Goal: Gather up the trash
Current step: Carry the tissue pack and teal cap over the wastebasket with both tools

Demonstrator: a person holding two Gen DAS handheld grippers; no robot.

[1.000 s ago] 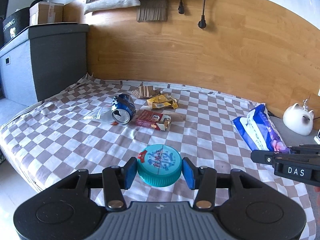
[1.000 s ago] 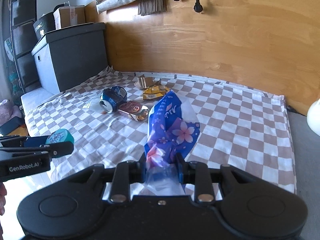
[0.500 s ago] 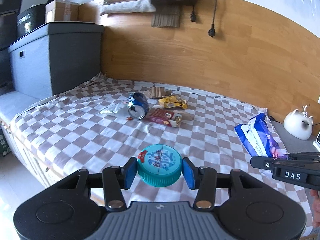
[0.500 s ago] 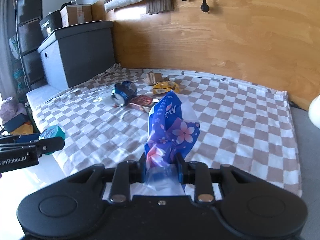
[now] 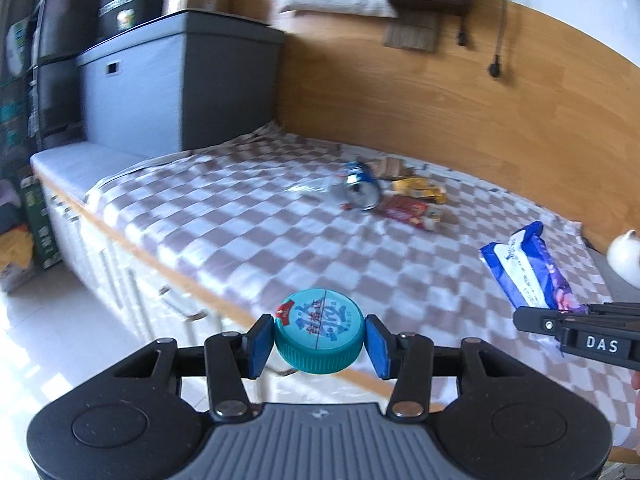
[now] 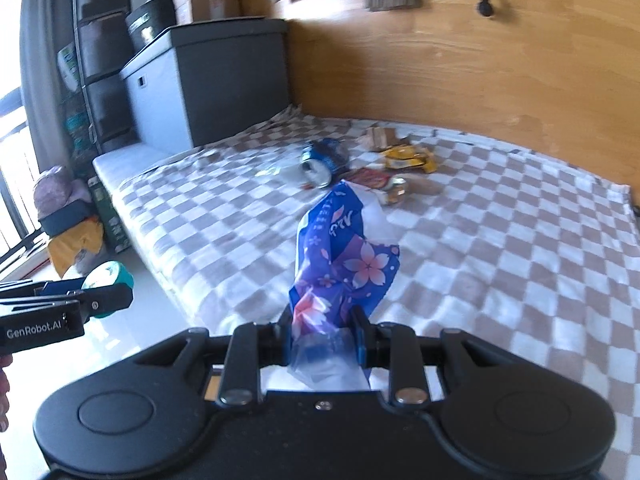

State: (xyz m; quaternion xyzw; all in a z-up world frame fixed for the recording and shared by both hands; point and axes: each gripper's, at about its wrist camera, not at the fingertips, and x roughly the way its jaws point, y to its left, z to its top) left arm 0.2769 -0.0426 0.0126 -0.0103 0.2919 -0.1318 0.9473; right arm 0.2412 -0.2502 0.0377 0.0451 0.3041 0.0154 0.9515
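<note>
The left gripper (image 5: 319, 339) is closed part-way on a round teal lid (image 5: 319, 330), its two blue pads pressing the lid's ribbed rim from either side, printed top facing up. The lid is held in the air off the near edge of the bed (image 5: 224, 216), over the pale floor (image 5: 48, 344). The right gripper (image 6: 321, 338) is closed almost fully on the crumpled end of a blue wrapper (image 6: 340, 256) printed with pink flowers; the wrapper sticks up and forward from between the pads, above the checkered cloth (image 6: 500, 248) that covers the bed. From the left wrist view the same wrapper (image 5: 528, 270) shows at the right, reaching out from the right gripper's dark fingers. From the right wrist view the lid (image 6: 108, 280) shows at the left edge, clamped in the left gripper, beyond the bed's corner. Farther back on the cloth, well apart from both grippers, a small heap of trash lies together: a dented blue can (image 5: 362, 188) on its side, a clear plastic scrap (image 5: 312, 190) just beside it, a red packet (image 5: 408, 212) in front, a yellow wrapper (image 5: 420, 192) behind, and some brown paper pieces (image 6: 380, 136) nearest the wooden wall panel (image 5: 440, 120). A grey cabinet (image 5: 176, 88) stands at the bed's far left end, with a cardboard box (image 6: 210, 0) on top.
</note>
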